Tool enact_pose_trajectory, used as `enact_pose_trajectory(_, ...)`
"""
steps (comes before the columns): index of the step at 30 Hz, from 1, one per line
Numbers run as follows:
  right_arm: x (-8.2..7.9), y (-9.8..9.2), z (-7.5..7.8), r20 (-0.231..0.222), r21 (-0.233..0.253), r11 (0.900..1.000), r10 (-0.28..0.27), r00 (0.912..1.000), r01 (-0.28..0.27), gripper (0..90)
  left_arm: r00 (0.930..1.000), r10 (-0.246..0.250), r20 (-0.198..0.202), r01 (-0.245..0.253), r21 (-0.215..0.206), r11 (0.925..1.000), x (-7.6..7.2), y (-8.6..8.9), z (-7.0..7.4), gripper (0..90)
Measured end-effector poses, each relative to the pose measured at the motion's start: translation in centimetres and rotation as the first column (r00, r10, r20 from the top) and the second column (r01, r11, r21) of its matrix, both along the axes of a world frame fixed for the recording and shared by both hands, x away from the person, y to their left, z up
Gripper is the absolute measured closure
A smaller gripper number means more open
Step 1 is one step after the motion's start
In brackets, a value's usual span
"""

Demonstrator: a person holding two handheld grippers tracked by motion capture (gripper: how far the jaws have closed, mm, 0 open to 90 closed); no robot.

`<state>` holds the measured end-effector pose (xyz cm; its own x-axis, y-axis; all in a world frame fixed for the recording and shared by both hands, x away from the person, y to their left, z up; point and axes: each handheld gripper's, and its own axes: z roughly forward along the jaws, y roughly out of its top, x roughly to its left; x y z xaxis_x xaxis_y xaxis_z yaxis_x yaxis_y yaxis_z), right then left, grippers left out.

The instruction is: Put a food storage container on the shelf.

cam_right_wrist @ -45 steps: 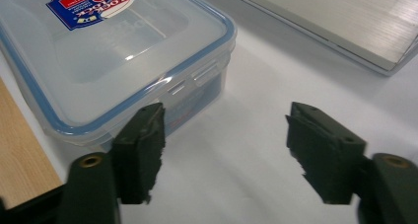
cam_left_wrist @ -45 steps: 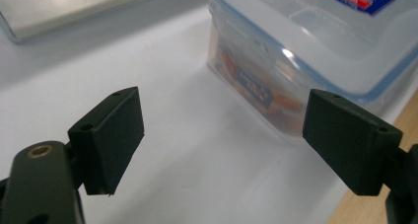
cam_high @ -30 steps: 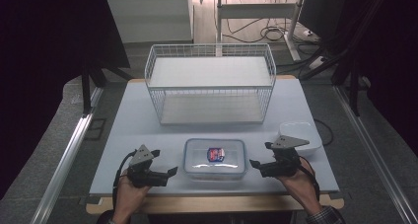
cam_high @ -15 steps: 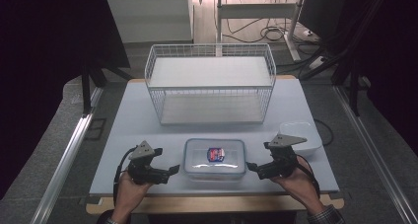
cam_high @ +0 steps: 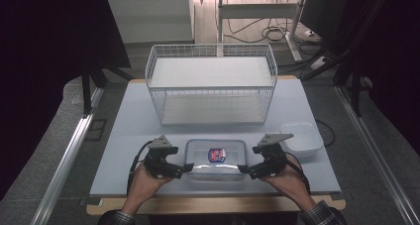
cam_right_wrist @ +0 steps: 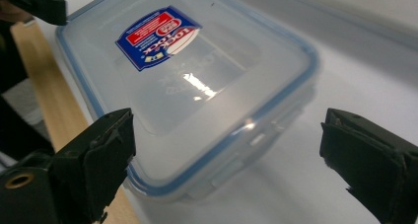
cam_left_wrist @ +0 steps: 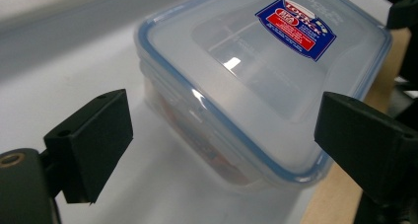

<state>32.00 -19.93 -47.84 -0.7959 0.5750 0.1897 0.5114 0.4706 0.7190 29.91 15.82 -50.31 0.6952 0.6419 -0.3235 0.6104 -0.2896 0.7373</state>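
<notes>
A clear plastic container (cam_high: 215, 158) with a blue-rimmed lid and a red and blue sticker lies near the table's front edge. My left gripper (cam_high: 187, 169) stands open at its left end. In the left gripper view the box (cam_left_wrist: 256, 71) lies between and just beyond the spread jaws of that gripper (cam_left_wrist: 229, 135). My right gripper (cam_high: 242, 169) stands open at the box's right end. In the right gripper view the same box (cam_right_wrist: 187, 86) sits between the wide-apart jaws of the right gripper (cam_right_wrist: 234, 157). Neither gripper holds anything.
A white wire basket (cam_high: 210, 86) stands at the back middle of the pale table (cam_high: 124, 136). A small white tub (cam_high: 302, 138) sits to the right of my right gripper. The table's wooden front edge (cam_high: 213, 202) runs just behind both hands.
Both grippers have moved inward toward the ends of the container. The container has not moved.
</notes>
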Motion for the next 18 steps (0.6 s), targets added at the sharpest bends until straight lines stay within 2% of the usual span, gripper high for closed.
enact_pose_trajectory(2, 0.4, 0.3, -0.5, -0.037, -0.003, 1.000, 0.006, 0.9993, -0.006, 5.8, 0.9985, -0.030, -0.046, 0.029, -0.028, 0.9992, 0.8, -0.2, -0.4, 6.2)
enact_pose_trajectory(3, 0.8, 0.5, -0.9, -0.077, 0.018, 1.000, 0.008, 0.9970, -0.006, 4.8, 0.9969, -0.041, -0.068, 0.039, -0.033, 0.9987, 1.2, -0.3, -0.6, 5.9)
enact_pose_trajectory(4, 0.8, 0.5, -0.9, -0.077, 0.018, 1.000, 0.008, 0.9970, -0.006, 4.8, 0.9948, -0.052, -0.087, 0.049, -0.038, 0.9981, 1.5, -0.5, -0.8, 5.9)
enact_pose_trajectory(6, 1.2, 0.6, -1.3, -0.120, 0.045, 0.999, 0.020, 0.9925, -0.015, 3.5, 0.9892, -0.078, -0.124, 0.071, -0.066, 0.9953, 2.1, -0.8, -1.2, 4.7)
enact_pose_trajectory(8, 1.6, 0.6, -1.7, -0.161, 0.065, 0.998, 0.023, 0.9866, -0.012, 2.5, 0.9827, -0.095, -0.159, 0.081, -0.087, 0.9928, 2.4, -1.1, -1.4, 4.2)
enact_pose_trajectory(11, 2.2, 0.6, -2.2, -0.229, 0.103, 0.995, 0.040, 0.9726, -0.016, 2.6, 0.9769, -0.096, -0.191, 0.076, -0.109, 0.9912, 2.6, -1.2, -1.9, 0.0)
enact_pose_trajectory(12, 2.2, 0.6, -2.3, -0.239, 0.105, 0.994, 0.040, 0.9701, -0.015, 2.7, 0.9741, -0.101, -0.202, 0.077, -0.122, 0.9896, 2.7, -1.1, -2.0, 0.0)
enact_pose_trajectory(15, 2.2, 0.5, -2.0, -0.245, 0.099, 0.995, 0.035, 0.9688, -0.011, 7.0, 0.9579, -0.119, -0.261, 0.081, -0.152, 0.9851, 2.5, -0.8, -2.5, 0.0)
enact_pose_trajectory(18, 2.2, 0.1, -2.0, -0.275, 0.108, 0.994, 0.027, 0.9611, 0.003, 11.3, 0.9544, -0.121, -0.273, 0.077, -0.166, 0.9831, 2.1, -0.3, -2.4, 4.2)
